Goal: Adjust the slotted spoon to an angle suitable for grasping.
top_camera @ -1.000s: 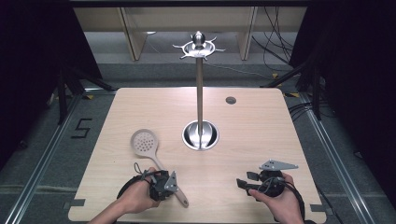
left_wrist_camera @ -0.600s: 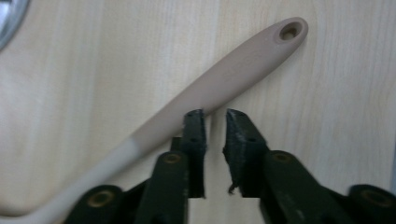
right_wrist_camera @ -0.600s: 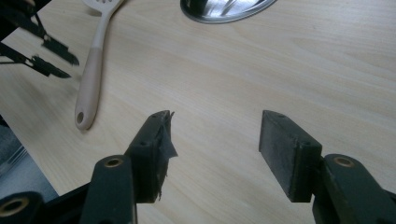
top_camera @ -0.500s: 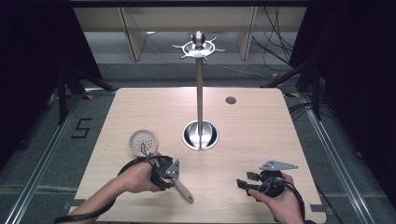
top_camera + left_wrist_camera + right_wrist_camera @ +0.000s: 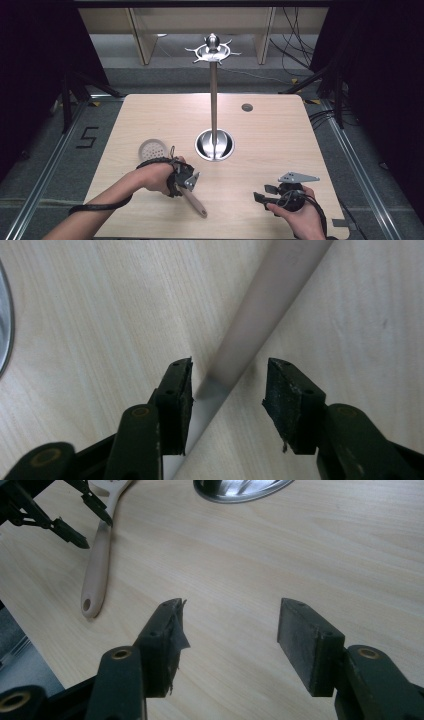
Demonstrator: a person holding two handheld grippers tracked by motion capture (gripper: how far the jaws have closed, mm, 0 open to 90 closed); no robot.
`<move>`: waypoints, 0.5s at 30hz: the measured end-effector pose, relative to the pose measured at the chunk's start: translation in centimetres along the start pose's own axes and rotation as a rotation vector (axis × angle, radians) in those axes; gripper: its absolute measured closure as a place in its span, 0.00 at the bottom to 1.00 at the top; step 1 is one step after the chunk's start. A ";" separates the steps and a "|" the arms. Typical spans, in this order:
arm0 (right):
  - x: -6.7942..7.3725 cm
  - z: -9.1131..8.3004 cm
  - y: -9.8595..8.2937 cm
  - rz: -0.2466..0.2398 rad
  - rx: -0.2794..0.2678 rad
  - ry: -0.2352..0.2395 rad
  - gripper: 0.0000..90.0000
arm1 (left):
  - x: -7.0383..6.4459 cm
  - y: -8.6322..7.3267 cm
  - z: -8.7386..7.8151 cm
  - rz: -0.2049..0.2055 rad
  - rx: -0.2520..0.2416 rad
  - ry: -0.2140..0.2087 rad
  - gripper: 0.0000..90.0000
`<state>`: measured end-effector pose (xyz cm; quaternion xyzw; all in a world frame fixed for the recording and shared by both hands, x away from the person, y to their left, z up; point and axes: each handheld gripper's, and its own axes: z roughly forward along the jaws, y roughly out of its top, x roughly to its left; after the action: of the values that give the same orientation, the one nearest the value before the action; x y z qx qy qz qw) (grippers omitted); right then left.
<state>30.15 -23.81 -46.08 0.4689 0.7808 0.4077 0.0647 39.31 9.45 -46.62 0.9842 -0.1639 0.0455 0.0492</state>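
Skimmer (image 5: 186, 189): I am setting my left gripper (image 5: 227, 390), jaws apart, astride its handle for lifting; right gripper (image 5: 227, 630) waiting spread at five o'clock.

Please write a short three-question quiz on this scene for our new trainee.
1. True or false: the left gripper has its jaws open on either side of the skimmer's handle.
2. What stands at the middle of the table? A) a metal stand, B) a bowl of fruit, C) a kettle.
3. What does the right gripper hold?

Key: 1 true. 2 A, the metal stand. 3 Nothing; its jaws are open above bare wood.
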 end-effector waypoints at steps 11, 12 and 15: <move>0.0 0.1 0.0 -0.004 0.002 -0.003 0.49 | 0.5 0.2 1.0 0.022 0.007 -0.033 0.68; 0.0 0.1 0.0 -0.004 0.002 -0.001 0.49 | 0.5 0.2 1.0 0.032 0.012 -0.037 0.68; 0.0 0.1 0.0 -0.002 0.002 0.002 0.49 | 0.7 0.4 1.1 0.043 0.020 -0.043 0.70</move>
<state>30.21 -23.77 -46.20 0.4678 0.7818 0.4073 0.0641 39.92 8.77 -47.58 0.9816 -0.1857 0.0269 0.0347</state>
